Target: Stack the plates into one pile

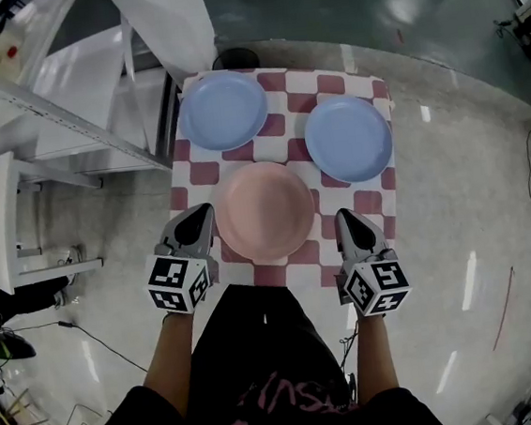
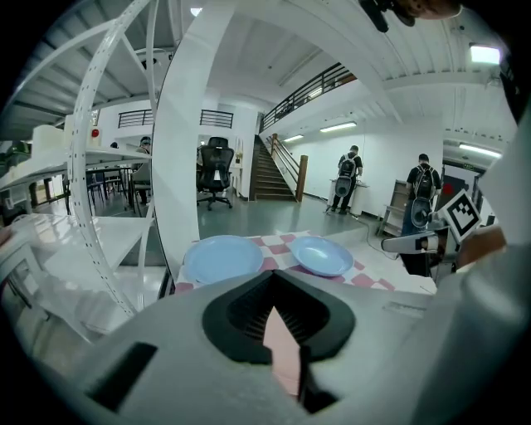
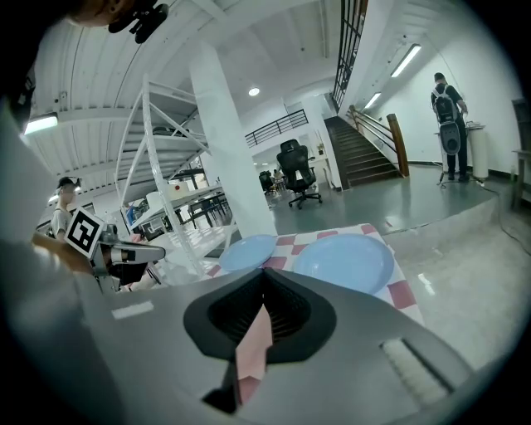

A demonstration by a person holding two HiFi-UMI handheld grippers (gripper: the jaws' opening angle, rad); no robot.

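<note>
Pink plate (image 1: pixel 265 211) lies near-centre on the checked table (image 1: pixel 367 93). The far-left blue plate (image 1: pixel 224 110) and far-right blue plate (image 1: pixel 348 138) sit apart beyond it. The left gripper (image 1: pixel 202 215) and right gripper (image 1: pixel 344 217) flank the pink plate, fingers pressed together, empty. Nudging its rim with closed fingers could skid it off. The person's torso partly hides the table's near edge.

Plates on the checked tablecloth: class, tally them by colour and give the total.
Blue plates: 2
Pink plate: 1
Total: 3
</note>
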